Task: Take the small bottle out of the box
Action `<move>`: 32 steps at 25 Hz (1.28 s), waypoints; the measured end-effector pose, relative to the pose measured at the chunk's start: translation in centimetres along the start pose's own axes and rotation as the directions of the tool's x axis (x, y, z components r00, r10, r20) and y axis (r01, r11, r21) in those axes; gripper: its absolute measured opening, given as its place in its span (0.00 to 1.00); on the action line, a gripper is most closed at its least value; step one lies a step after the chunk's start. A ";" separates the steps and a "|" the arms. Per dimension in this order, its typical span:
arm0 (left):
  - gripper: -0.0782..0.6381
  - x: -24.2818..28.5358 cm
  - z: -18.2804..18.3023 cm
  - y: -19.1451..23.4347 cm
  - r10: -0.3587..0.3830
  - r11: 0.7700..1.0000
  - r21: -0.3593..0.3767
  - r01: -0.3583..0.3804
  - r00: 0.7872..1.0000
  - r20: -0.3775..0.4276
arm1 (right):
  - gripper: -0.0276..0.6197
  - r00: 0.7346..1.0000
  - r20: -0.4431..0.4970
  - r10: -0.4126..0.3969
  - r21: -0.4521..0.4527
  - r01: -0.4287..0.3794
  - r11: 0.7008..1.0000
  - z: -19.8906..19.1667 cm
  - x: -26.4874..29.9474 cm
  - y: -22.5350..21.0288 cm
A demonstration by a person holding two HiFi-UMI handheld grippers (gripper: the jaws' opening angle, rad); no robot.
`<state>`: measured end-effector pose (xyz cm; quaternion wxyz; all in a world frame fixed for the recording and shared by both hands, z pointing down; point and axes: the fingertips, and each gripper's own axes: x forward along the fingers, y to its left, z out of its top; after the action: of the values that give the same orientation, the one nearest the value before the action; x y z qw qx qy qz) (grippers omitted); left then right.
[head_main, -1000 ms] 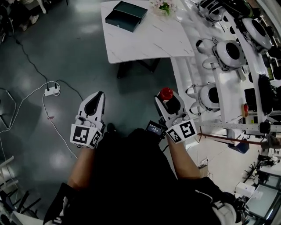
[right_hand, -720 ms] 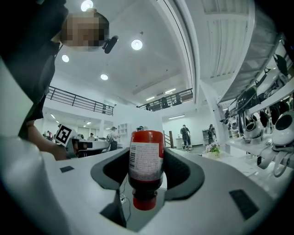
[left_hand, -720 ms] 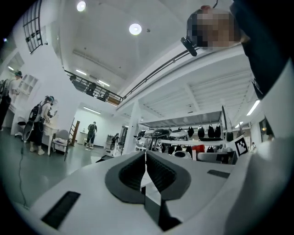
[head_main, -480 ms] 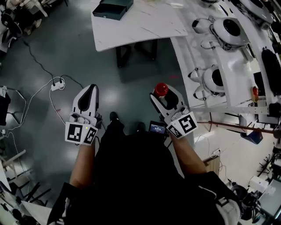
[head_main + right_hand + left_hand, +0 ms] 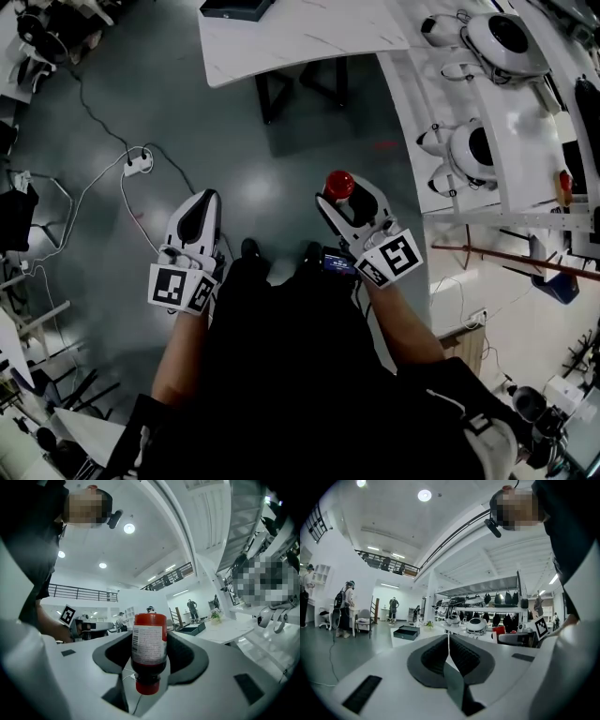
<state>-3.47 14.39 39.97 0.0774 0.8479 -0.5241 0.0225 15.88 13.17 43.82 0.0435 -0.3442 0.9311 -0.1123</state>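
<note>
The person holds both grippers low in front of the body. The forearms are bent and lie side by side over the grey floor (image 5: 281, 141), well short of the white table (image 5: 300, 42). The left gripper (image 5: 204, 206) points ahead, its 2 jaws pressed together with nothing between them. The right gripper (image 5: 349, 204) points the same way, its jaws spread wide and pinching the small bottle (image 5: 149, 644) across its body.

In the right gripper view the bottle stands upside down. Its red cap hangs below the pads, dark red contents fill the neck, a white printed label wraps the body, and a flat red end sits on top. It is out of the dark box (image 5: 230, 7) and well apart from it. The box lies on the table at the top edge of the head view.

The head view shows only 1 round red end of the bottle between the jaw tips, with no label and no cap. It alone shows the white power strip (image 5: 139, 161) and its cable on the floor. The left gripper view shows the box side-on at the table's near corner, beyond its closed jaws.
</note>
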 end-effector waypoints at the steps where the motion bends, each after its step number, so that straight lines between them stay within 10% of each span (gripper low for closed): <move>1: 0.14 -0.1 0.0 0.3 -0.007 1.000 -0.007 0.007 1.000 0.004 | 0.41 1.000 -0.001 -0.003 -0.009 0.003 1.000 0.2 0.2 0.2; 16: 0.14 -3.1 2.3 9.1 -0.049 0.996 -0.073 0.055 0.996 0.077 | 0.41 0.999 0.000 -0.039 -0.076 0.038 0.996 1.4 7.8 6.2; 32: 0.14 -2.7 1.8 8.7 -0.082 0.993 -0.082 0.089 0.993 0.088 | 0.41 0.995 0.019 -0.103 -0.127 0.104 0.986 3.0 6.7 3.9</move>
<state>-12.53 12.71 38.80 0.0924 0.8656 -0.4906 -0.0393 8.86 11.13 39.94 0.0210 -0.3949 0.9170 -0.0524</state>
